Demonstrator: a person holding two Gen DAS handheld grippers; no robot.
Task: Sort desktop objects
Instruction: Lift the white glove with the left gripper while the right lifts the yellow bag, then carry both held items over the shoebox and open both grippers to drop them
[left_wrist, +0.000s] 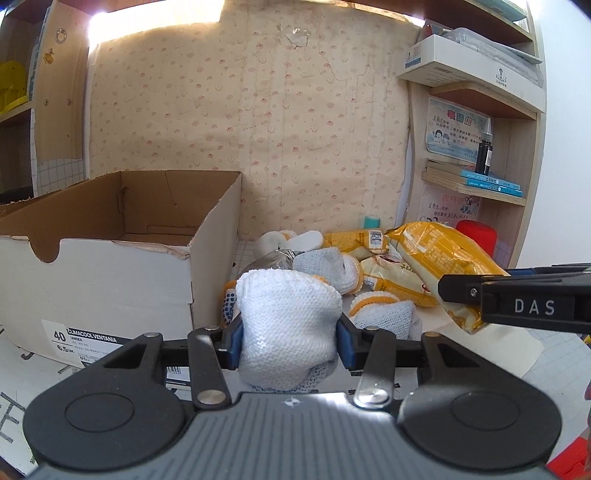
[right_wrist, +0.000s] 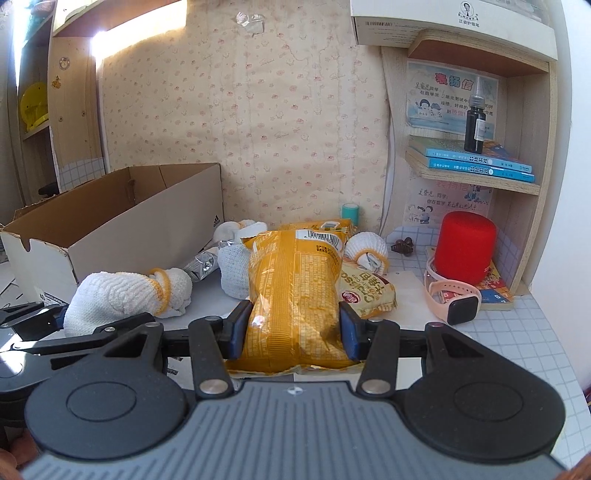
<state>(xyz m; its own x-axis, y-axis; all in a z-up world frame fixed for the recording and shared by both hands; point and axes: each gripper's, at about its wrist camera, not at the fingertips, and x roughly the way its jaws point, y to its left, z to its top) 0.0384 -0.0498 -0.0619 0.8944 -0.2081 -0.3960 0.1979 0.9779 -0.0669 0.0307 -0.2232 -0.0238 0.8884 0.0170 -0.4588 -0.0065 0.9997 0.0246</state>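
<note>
Ahead and right, a shelf carries blue books with a dark bottle standing on them. Patterned wallpaper lies straight ahead.

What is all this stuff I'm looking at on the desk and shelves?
Shoebox: one, white outside, brown inside, open, desk left.
Glove bundles: several, white with yellow cuffs, mid-desk; one held.
Snack packets: several, yellow, mid-desk; one held.
Speaker: one, red, under shelf.
Watch: one, pink strap, beside speaker.
Bottle: one, black, on blue books.
Left gripper: fingers on glove bundle.
Right gripper: fingers on packet.
</note>
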